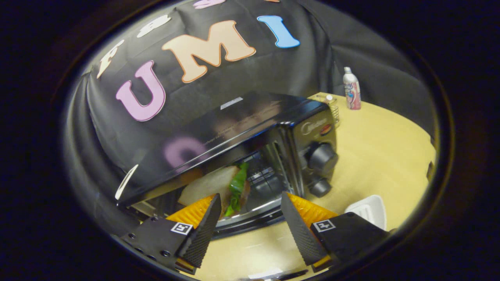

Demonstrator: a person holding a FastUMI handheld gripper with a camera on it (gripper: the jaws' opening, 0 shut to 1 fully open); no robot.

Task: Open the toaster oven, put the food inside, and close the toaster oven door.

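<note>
Two ribbed black fingers of the gripper (pixel 248 220) stand spread and empty. Just beyond them, the bread-and-lettuce sandwich (pixel 218 185) sits inside the glossy black toaster oven (pixel 234 132); a careless push could jam its door.

place: staged recording booth | evidence: black cloth wall (pixel 351 50) draped behind light wooden desk (pixel 375 156) | props: toaster oven (pixel 250 132) at 12 o'clock, bottle (pixel 351 89) at 2 o'clock

My one camera rides on my tongs (pixel 250 222), looking forward and slightly down along the two spread fingers. It sits close to the toaster oven (pixel 250 152), tilted so the worktop (pixel 383 156) slopes, facing the oven's front with the booth wall beyond.
</note>
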